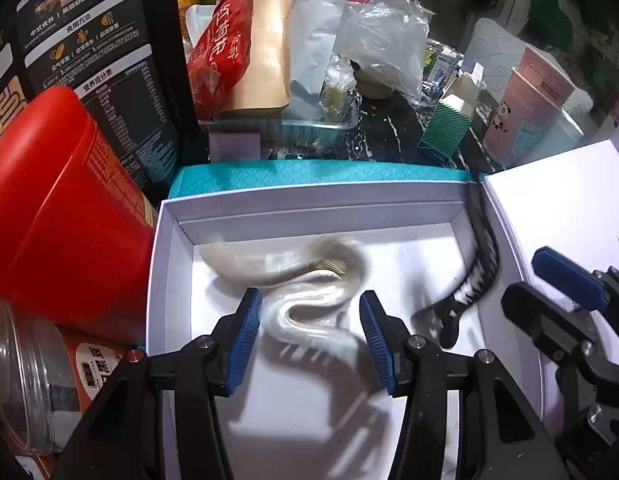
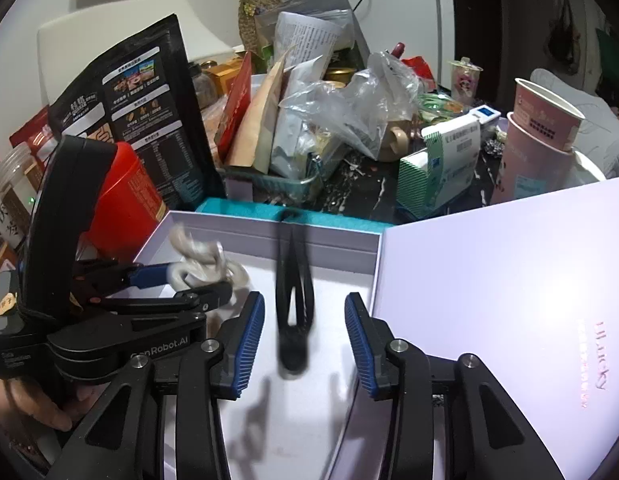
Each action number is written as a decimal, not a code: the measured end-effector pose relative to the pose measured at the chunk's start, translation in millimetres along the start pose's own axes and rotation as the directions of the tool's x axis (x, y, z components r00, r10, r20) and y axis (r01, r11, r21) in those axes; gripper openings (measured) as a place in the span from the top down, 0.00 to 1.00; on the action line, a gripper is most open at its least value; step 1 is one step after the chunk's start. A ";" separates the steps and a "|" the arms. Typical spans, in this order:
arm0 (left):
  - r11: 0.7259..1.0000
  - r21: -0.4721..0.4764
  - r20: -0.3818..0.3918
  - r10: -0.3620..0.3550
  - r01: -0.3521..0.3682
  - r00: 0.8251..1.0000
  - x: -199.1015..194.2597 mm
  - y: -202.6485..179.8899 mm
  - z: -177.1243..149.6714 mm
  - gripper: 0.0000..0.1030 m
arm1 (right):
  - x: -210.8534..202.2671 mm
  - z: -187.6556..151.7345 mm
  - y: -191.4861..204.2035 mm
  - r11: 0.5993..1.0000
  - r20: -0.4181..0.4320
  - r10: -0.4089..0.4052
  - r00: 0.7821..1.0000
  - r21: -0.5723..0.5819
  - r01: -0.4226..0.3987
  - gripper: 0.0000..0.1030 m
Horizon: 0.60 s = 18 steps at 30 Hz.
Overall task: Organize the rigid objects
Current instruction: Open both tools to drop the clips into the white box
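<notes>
The left gripper hangs over the white box with its ribbed blue pads apart; the pale wavy hair clip lies in the gap between them, and the pads do not press on it. The right gripper likewise stands parted above the same box, the black hair clip between its fingers but not touching either one.

The pale clip is a glossy, S-curved piece with a small coiled metal spring near its middle; its long axis runs from the box's far left corner toward the near middle. It is smeared by blur, so its outline is soft. The black clip is long, narrow and toothed; in the right wrist view its long axis runs from the box's far wall toward the camera, its upper end leaning on that wall. Its lower end is blurred into a dark smudge.

The box is smooth white card, with its lid folded open on the right. A teal textured edge lies just behind the box. A red tin stands to the box's left, partly cut off by the picture's edge.
</notes>
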State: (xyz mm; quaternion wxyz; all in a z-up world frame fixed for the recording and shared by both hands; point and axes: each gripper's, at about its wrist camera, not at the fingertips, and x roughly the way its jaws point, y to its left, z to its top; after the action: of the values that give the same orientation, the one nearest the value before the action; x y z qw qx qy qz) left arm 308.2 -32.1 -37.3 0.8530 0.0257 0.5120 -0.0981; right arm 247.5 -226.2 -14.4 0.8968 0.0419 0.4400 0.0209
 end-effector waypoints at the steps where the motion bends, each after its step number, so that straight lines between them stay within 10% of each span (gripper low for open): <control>1: 1.000 0.002 0.002 0.005 -0.005 1.000 -0.7 -0.8 -0.6 0.36 | -0.5 -0.1 0.1 1.000 0.001 -0.003 1.000 0.001 0.003 0.57; 4: 1.000 0.007 0.026 0.016 -0.016 1.000 -6.7 -3.9 -2.5 0.21 | -2.2 -0.6 1.0 1.000 -0.001 -0.004 1.000 0.002 0.004 0.55; 18: 1.000 -0.006 0.108 0.022 -0.021 0.994 -46.3 -4.8 -2.4 0.21 | -32.7 4.3 12.0 1.000 0.052 -0.004 0.999 -0.005 0.005 0.52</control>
State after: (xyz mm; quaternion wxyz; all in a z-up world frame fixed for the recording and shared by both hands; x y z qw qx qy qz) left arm 284.0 -29.9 2.5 0.8806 0.0240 0.4648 -0.0891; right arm 230.9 -216.9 15.1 0.9080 0.0390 0.4168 0.0191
